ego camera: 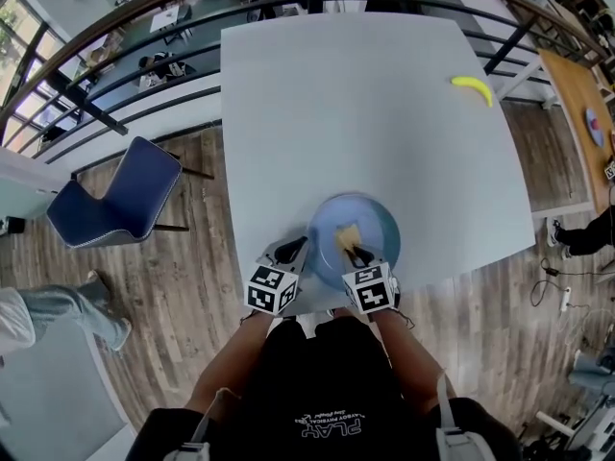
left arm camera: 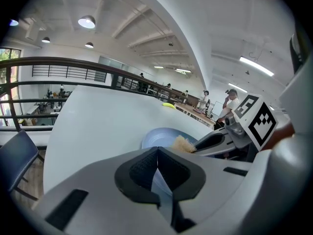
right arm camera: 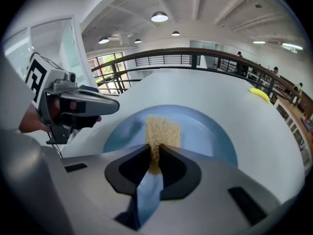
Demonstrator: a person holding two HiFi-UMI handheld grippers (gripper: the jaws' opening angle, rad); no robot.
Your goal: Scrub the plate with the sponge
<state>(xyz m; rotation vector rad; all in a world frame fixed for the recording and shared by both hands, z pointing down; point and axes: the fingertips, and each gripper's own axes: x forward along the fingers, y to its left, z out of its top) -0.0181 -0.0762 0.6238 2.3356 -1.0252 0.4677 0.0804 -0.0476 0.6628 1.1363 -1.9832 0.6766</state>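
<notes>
Gripping the sponge [right arm camera: 164, 129] with the right gripper [right arm camera: 156, 148], flat on the plate [right arm camera: 215, 141]; pinching the plate's rim with the left gripper [left arm camera: 157, 153], plain only in the left gripper view.

1 overhead, 2 low, plate [ego camera: 381, 221] shared

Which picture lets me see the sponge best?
The right gripper view. There the sponge fills the middle, pinched by the right gripper over the blue plate, so its rough texture shows. The head view shows only a small tan patch on the plate. The left gripper view shows just a fuzzy corner.
</notes>
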